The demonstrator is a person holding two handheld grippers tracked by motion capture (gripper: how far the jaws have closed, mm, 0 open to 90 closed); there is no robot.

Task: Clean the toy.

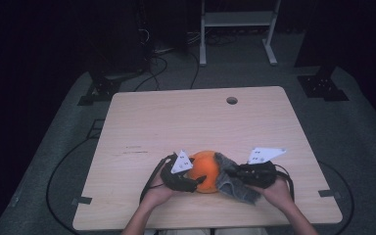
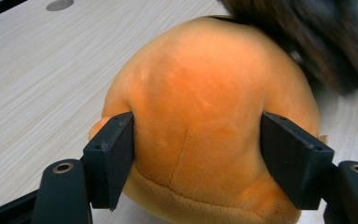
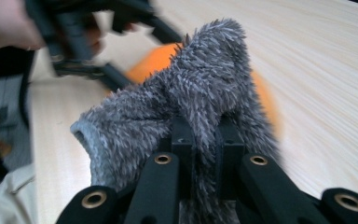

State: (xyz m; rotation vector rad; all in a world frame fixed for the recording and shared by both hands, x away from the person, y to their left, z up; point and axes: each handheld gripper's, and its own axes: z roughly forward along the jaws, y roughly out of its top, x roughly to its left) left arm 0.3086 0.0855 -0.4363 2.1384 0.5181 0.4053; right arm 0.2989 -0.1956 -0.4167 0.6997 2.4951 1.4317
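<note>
Closest to us in the right gripper view is a tuft of the grey furry cloth (image 3: 200,88), pinched tight between the jaws of our right gripper (image 3: 201,140). From the high view that cloth (image 1: 232,183) drapes down the right side of the orange plush ball (image 1: 206,169) and trails onto the table (image 1: 176,117) toward the front edge. Our left gripper (image 1: 196,182) meets the ball from the other side; in the left gripper view its jaws stand spread, one on each flank of the ball (image 2: 205,116), both pressed against the plush (the fabric dents slightly at the left jaw). The ball sits on the table near the front edge, between our two hands, with the cloth's dark fringe touching its upper right.
</note>
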